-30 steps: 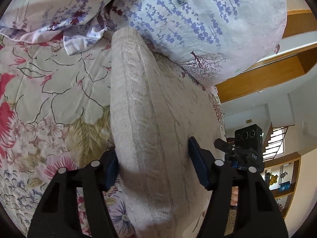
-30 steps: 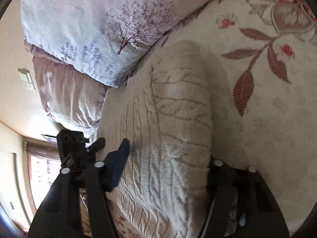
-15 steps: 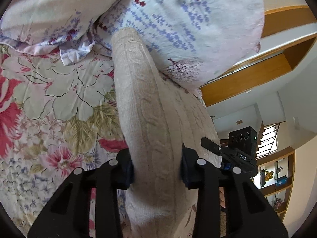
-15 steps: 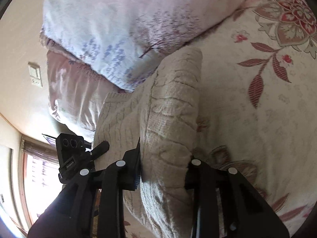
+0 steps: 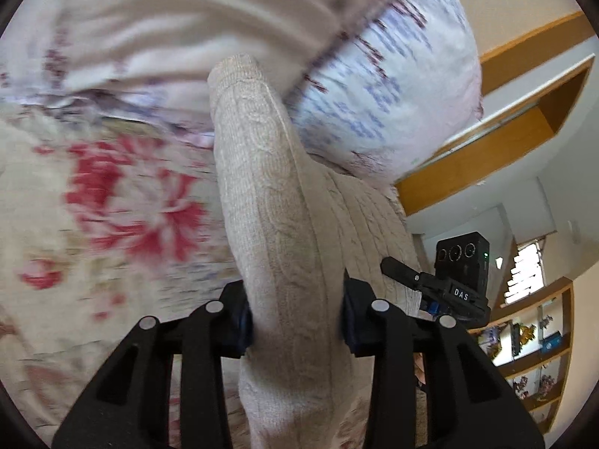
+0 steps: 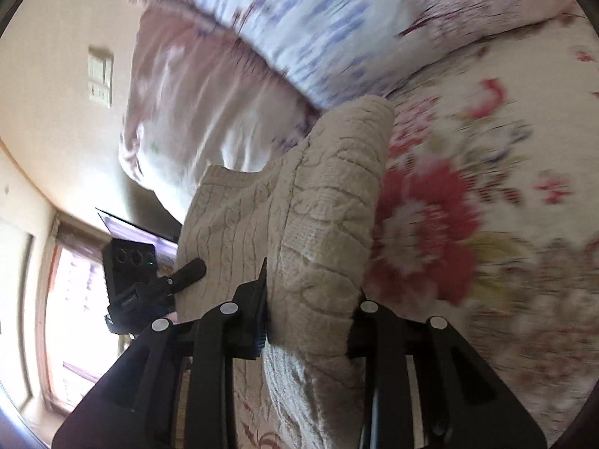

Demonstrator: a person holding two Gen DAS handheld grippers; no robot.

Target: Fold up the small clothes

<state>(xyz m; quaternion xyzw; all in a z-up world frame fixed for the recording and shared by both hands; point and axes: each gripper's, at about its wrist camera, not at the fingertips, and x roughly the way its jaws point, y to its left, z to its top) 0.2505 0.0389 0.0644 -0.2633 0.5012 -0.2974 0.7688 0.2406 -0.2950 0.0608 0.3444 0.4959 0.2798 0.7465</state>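
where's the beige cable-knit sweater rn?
The beige cable-knit sweater is pinched in both grippers, left gripper and right gripper, above the floral bedspread, its far edge by the lavender-print pillow.

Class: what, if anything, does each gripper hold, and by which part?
Both hold the beige knit sweater: left gripper and right gripper each pinch a bunched edge.
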